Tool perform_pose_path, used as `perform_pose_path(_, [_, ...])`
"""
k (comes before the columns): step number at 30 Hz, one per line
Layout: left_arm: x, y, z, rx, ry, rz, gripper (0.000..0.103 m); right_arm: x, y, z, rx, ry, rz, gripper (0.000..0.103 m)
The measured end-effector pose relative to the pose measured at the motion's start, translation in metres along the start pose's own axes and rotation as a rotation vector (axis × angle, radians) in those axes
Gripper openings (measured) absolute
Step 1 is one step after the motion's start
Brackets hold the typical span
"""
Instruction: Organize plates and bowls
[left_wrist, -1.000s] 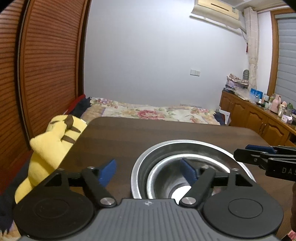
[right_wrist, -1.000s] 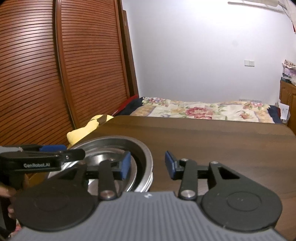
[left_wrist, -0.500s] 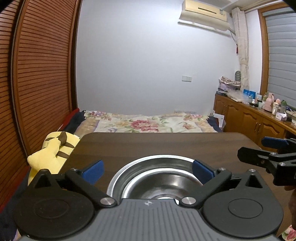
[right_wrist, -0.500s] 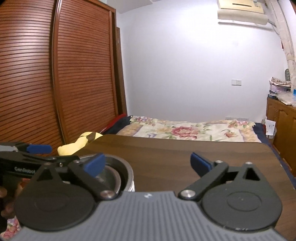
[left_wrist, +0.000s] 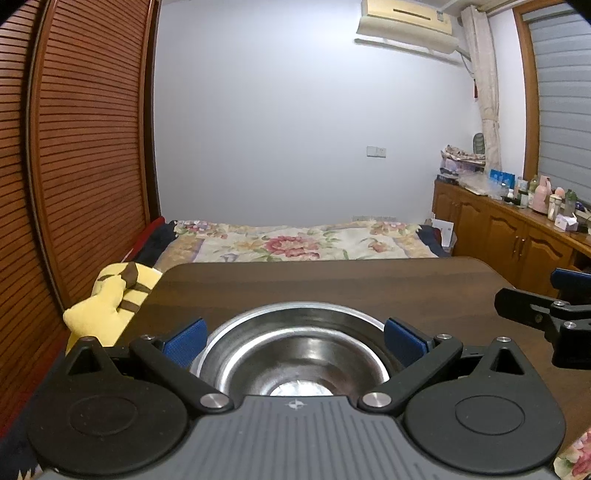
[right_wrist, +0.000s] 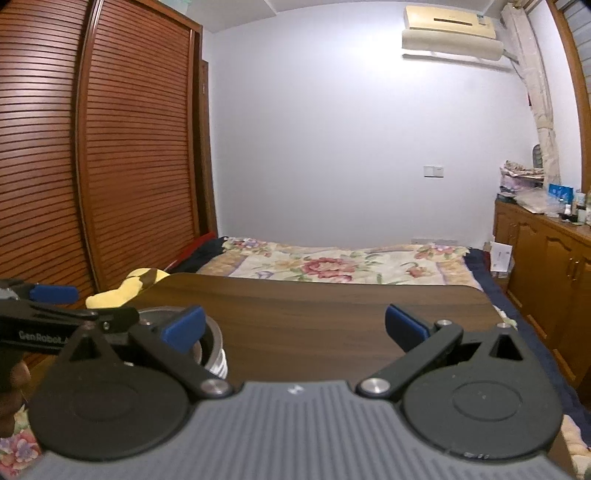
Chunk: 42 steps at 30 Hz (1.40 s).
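A stack of shiny steel bowls (left_wrist: 295, 347) stands on the dark wooden table (left_wrist: 332, 280), near its front left. My left gripper (left_wrist: 295, 338) is open wide and empty, its blue pads on either side of the stack's rim, pulled back above it. In the right wrist view the stack (right_wrist: 212, 347) shows at the left behind my left pad. My right gripper (right_wrist: 295, 326) is open wide and empty over bare table to the right of the stack. The other gripper (left_wrist: 543, 314) shows at the right edge of the left wrist view.
A yellow plush toy (left_wrist: 110, 299) lies off the table's left edge. A bed with a floral cover (left_wrist: 295, 243) lies beyond the table. A slatted wooden wardrobe (right_wrist: 92, 166) stands at the left, and a cluttered wooden cabinet (left_wrist: 517, 229) at the right.
Both grippers have opened wider and drawn back and up from the bowl stack. The left one let go of the rim and now sits centred behind the stack.
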<state>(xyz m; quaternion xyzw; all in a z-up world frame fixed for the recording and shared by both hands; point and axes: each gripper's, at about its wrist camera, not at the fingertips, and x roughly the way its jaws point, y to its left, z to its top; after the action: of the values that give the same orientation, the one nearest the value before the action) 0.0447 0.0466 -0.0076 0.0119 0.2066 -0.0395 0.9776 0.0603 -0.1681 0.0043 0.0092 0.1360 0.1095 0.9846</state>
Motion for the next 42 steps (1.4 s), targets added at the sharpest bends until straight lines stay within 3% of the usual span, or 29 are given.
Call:
perform_pose_path(5, [-0.009, -0.009, -0.012, 0.025, 0.028, -0.027, 0.103, -0.01, -0.002, -0.008, 0.006, 0.011, -0.025, 0.103])
perform_pose_path(17, [-0.025, -0.015, -0.028, 0.035, 0.033, 0.011, 0.103, -0.02, -0.007, -0.016, 0.028, 0.046, -0.053, 0.103])
perform_pose_path(42, [-0.022, -0.014, -0.058, 0.003, 0.088, 0.024, 0.103, -0.011, -0.014, -0.048, 0.04, 0.136, -0.086, 0.103])
